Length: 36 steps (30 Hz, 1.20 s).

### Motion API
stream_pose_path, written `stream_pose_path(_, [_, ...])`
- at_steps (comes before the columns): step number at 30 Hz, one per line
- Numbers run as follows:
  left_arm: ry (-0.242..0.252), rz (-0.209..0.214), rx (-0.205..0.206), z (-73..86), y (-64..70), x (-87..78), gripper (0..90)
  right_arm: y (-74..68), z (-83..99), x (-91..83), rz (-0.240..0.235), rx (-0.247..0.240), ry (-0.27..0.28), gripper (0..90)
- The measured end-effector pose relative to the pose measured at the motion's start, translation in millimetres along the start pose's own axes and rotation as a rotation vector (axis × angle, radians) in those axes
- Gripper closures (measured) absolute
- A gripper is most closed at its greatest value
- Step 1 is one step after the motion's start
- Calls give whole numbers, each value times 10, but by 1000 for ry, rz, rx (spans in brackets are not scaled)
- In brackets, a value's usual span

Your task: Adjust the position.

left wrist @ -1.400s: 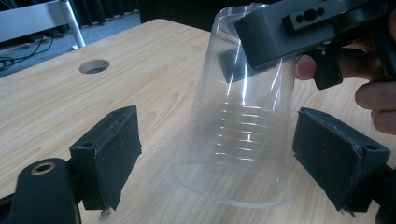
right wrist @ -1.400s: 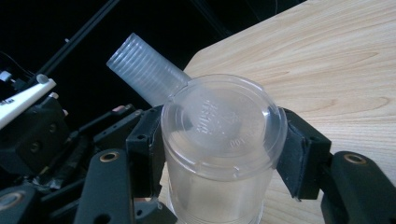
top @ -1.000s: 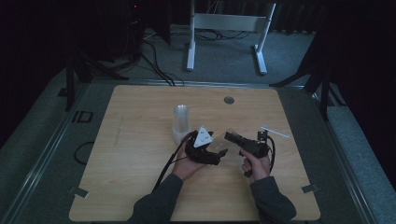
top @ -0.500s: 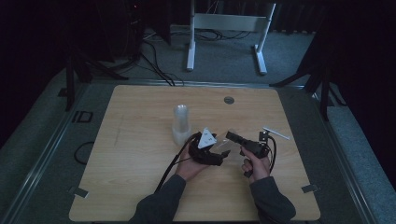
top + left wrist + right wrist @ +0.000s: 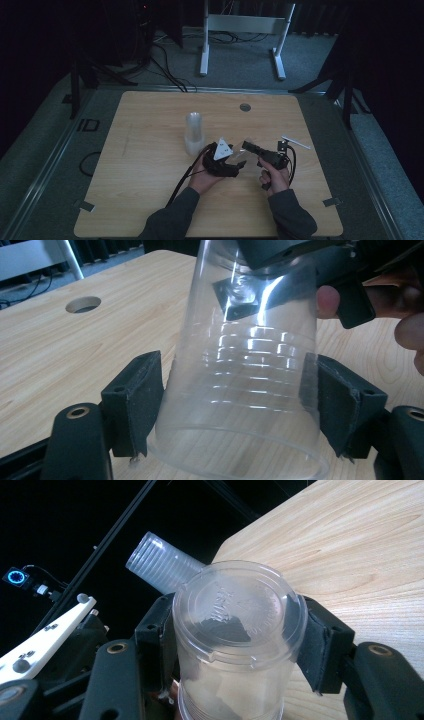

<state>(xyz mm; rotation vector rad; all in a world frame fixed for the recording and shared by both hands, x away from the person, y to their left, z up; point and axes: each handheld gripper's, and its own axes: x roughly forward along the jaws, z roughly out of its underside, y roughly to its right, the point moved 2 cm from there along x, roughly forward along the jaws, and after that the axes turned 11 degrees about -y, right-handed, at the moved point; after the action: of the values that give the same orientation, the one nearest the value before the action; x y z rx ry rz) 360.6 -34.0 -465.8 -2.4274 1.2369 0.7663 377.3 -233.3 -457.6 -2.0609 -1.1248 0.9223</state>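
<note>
While the high view sets the two grippers close together over the near middle of the table (image 5: 150,165), it leaves the clear plastic cup (image 5: 241,161) between them as little more than a pale glint, and the gripper views supply what it lacks. Seen from the left gripper (image 5: 223,162), the cup (image 5: 245,375) stands between the black pads with its wide open rim nearest the camera and its body narrowing away toward the right gripper (image 5: 300,270); both pads press on the wall near the rim, so this gripper pinches the cup. Seen from the right gripper (image 5: 252,149), the cup (image 5: 239,640) shows its closed, embossed base toward the camera, and the pads sit tight against either side of the wall just behind the base, so this gripper also clamps it. The cup's long axis therefore runs from one gripper to the other, rim toward the left gripper, base toward the right one, lying roughly level above the wood. Beyond the left gripper stands a stack of cups (image 5: 194,134), upright in the high view and appearing behind the held cup in the right gripper view (image 5: 162,570).
</note>
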Motion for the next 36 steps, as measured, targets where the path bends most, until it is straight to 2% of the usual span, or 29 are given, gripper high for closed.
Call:
stream_pose_path(13, [6, -4, 24, -8, 27, -13, 293, -3, -16, -20, -13, -12, -5, 352])
stream_pose_path(24, [-2, -1, 15, 4, -10, -21, 295, -32, -15, -68, -14, -73, -26, 288])
stream_pose_path(27, [0, 7, 1, 6, -28, -17, 296, -31, -12, -73, -6, -91, -34, 269])
stream_pose_path(28, [0, 6, 0, 7, -32, -16, 298, -35, -5, -78, 7, -113, -44, 258])
stream_pose_path(36, [-15, -2, 0, 27, -82, -33, 298, -19, -5, -160, 36, -155, -58, 234])
